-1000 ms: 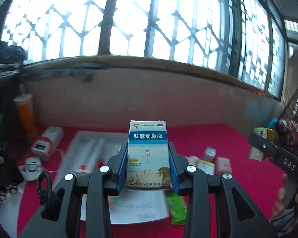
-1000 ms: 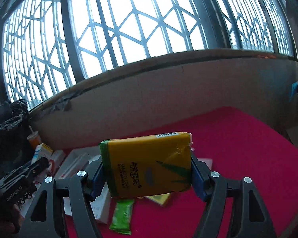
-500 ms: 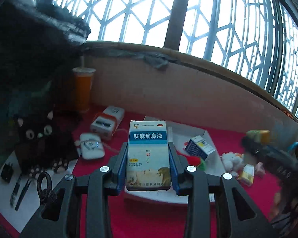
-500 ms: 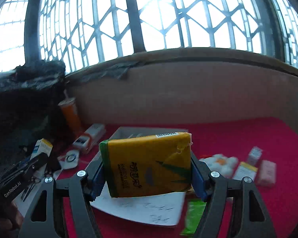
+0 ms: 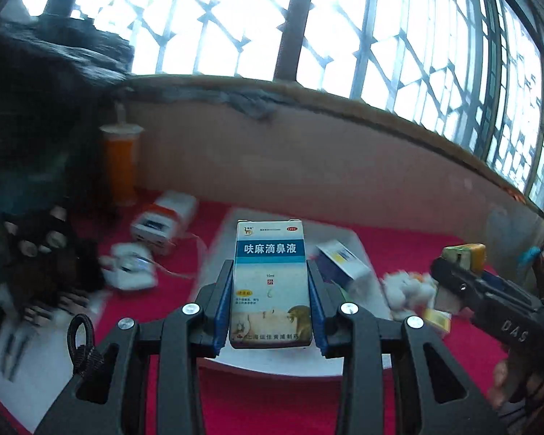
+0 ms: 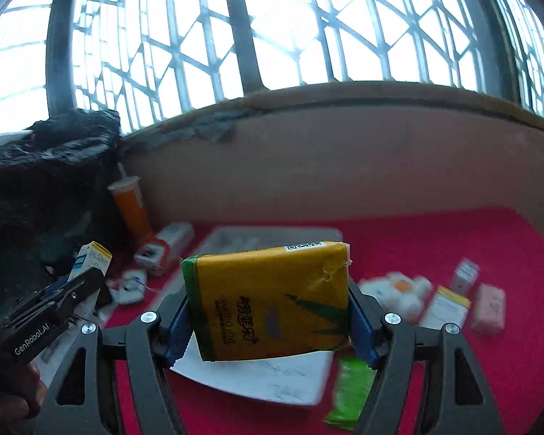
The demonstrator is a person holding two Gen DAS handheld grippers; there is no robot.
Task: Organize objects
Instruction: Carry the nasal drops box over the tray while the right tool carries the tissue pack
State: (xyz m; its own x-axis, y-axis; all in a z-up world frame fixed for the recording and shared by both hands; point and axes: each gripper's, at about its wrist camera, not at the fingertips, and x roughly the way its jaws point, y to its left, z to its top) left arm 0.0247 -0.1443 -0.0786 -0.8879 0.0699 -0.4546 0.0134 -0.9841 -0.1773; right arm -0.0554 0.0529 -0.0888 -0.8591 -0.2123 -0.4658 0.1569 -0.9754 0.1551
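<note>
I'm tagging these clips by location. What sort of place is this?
Probably a lived-in room at home: a red-covered table beneath a big lattice window, cluttered with medicine boxes, a drink cup and a plush toy.

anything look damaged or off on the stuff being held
The yellow tissue pack clamped in the right gripper sits tilted, and its wrapper is torn and puckered near the upper right corner. The nasal drops box in the left gripper stands upright and looks intact.

You are in a lived-in home. Beyond your fingers, a red-clothed worktop (image 6: 453, 253) holds medicine boxes (image 6: 449, 306) and an orange drink cup (image 5: 121, 165) under lattice-barred windows (image 6: 272, 25).
</note>
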